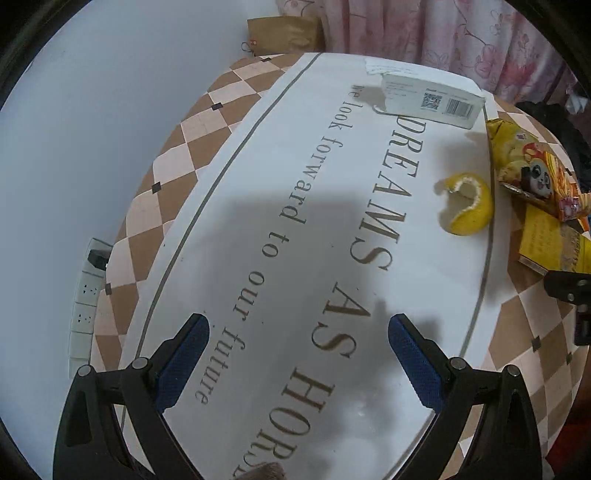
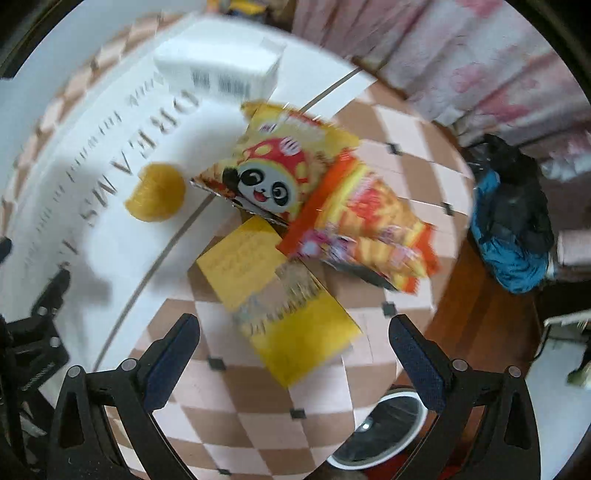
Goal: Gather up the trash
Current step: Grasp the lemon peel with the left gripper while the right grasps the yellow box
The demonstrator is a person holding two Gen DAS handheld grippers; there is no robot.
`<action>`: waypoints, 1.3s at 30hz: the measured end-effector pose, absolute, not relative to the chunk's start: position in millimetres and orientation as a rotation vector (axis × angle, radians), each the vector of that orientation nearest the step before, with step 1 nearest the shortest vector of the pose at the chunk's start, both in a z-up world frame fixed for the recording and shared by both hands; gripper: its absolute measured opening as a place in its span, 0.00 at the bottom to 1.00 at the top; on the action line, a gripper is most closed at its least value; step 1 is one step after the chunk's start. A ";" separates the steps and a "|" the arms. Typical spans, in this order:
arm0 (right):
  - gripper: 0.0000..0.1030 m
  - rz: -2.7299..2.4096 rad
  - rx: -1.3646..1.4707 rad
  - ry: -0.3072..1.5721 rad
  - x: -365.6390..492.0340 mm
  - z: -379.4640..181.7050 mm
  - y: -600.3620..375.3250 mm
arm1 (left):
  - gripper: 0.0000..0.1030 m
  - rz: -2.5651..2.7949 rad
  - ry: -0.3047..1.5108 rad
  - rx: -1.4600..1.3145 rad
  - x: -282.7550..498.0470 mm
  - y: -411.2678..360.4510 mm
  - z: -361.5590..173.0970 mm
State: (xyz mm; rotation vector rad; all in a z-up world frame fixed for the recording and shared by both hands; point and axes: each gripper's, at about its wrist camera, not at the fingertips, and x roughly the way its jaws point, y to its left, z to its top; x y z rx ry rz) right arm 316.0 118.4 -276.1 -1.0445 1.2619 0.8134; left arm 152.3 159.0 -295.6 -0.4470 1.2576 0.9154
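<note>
Left tongs: our left tongs (image 1: 297,363) hang wide open over the desk with nothing between the blue pads (image 1: 183,363). We judge they wait in reserve while the right side works.

Right tongs: our right tongs (image 2: 295,358) are also spread wide and empty, tilted down toward the wrappers. The right view is blurred, so fine detail is lost.

Nearest trash: a flat yellow paper packet (image 2: 280,299) lies on the desk's checked edge, just ahead of the right tongs. It looks like the likely first pick, being closest and lying between the open fingers' line of approach.

Next trash: a crumpled yellow and red snack bag with a cartoon panda (image 2: 314,192) rests partly on top of the yellow packet. In the left view it sits at the far right rim (image 1: 535,173).

Peel: a curled yellow citrus peel (image 1: 467,206) sits alone on the white centre, just beside the snack bag. Its curve should give the pads something to close on.

Far trash: a white cardboard box with a barcode and QR label (image 1: 432,98) lies at the far end of the desk.

Desk: a rounded desk with a brown and pink diamond-check border (image 1: 177,192) and a glossy white middle printed with large lettering.

Bin: below the desk edge in the right view, a round white-rimmed container (image 2: 384,424) shows; we cannot tell whether it is the trash bin.

Room: pink flowered curtains (image 1: 461,40) hang behind, a brown paper bag (image 1: 284,35) stands at the wall, and a white power strip (image 1: 85,302) lies on the floor.
</note>
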 end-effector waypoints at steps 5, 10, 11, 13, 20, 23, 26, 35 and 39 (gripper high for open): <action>0.80 0.817 -1.092 1.315 315.6 -300.4 134.1 | 0.96 0.895 1.248 -0.441 152.8 163.0 -290.2; 0.71 0.839 -1.016 1.344 308.5 -299.7 130.8 | 0.96 0.873 1.237 -0.420 153.2 162.6 -282.3; 0.71 0.845 -0.974 1.356 308.2 -295.8 128.3 | 0.96 0.866 1.236 -0.416 154.4 163.0 -281.0; 0.70 0.840 -0.860 1.384 310.0 -284.8 117.1 | 0.96 0.832 1.226 -0.418 157.8 161.9 -275.7; 0.69 0.784 -0.392 1.447 318.1 -252.7 35.2 | 0.95 0.683 1.212 -0.442 201.2 162.8 -271.4; 0.69 0.697 -0.238 1.424 334.4 -247.6 1.1 | 0.95 0.637 1.200 -0.432 226.4 165.1 -274.1; 0.69 0.627 -0.163 1.402 346.7 -247.1 -14.8 | 0.64 0.593 1.209 -0.428 248.4 167.3 -283.0; 0.68 0.570 -0.161 1.380 365.8 -259.5 25.7 | 0.23 0.509 1.188 -0.434 264.3 153.0 -280.5; 0.68 0.597 -0.161 1.371 358.0 -254.5 32.3 | 0.21 0.541 1.155 -0.399 246.5 147.8 -266.8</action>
